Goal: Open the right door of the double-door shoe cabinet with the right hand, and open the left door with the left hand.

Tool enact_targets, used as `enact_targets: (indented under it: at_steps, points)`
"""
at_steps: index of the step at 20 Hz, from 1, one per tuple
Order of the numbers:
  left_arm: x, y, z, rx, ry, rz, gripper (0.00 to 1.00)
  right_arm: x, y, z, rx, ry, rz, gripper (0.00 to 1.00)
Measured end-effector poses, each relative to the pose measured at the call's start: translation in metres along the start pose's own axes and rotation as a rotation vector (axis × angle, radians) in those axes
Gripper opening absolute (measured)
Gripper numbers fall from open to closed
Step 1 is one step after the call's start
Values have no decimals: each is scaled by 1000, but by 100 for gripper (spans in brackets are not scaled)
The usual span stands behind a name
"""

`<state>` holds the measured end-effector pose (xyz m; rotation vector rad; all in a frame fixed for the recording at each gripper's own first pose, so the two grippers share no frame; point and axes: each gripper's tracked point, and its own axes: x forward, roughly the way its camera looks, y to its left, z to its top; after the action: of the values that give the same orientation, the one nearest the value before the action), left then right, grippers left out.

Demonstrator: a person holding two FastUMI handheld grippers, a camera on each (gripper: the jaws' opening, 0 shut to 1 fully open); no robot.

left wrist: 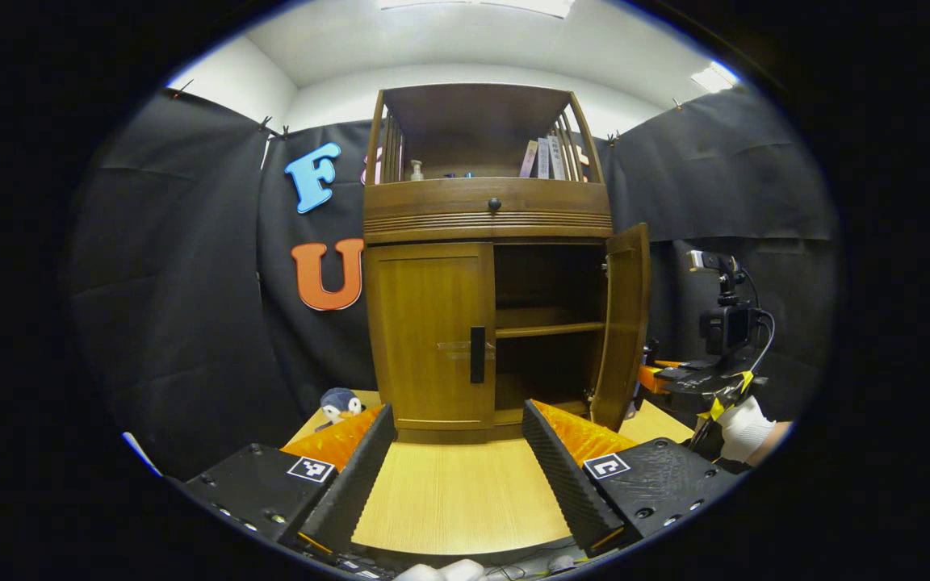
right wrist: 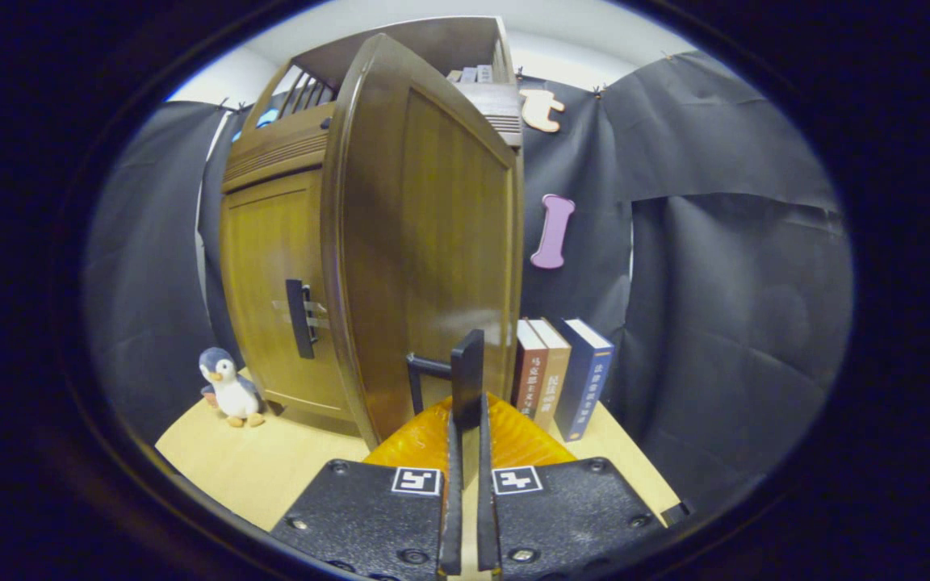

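Right door swung wide, left door shut!

The right tongs (right wrist: 465,379) are clamped on the right door's handle (right wrist: 465,375), the right door (right wrist: 425,242) standing wide open from the shoe cabinet (left wrist: 487,210) on the tabletop (left wrist: 457,492). The left tongs (left wrist: 458,440) gape wide and empty, squared up near the closed left door (left wrist: 429,331) and its handle (left wrist: 477,354). A penguin toy (right wrist: 227,387) sits just left of the cabinet.
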<state>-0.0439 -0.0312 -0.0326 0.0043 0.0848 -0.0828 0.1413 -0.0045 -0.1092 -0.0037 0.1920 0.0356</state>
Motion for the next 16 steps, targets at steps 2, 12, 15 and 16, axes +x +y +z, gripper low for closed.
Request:
enact_targets:
  at_steps: [2,12,15,16]
  points:
    - [5,-7,0,0,-1,-12,96,-4,-23,1,-4,-1,-48,6]
    - [27,-45,6,5,23,17,96,-1,-68,5,-23,23,56,4]
    - [31,-56,10,-1,19,54,96,1,-82,6,-24,29,103,4]
    - [31,-61,11,-6,19,65,96,3,-86,7,-28,34,119,3]
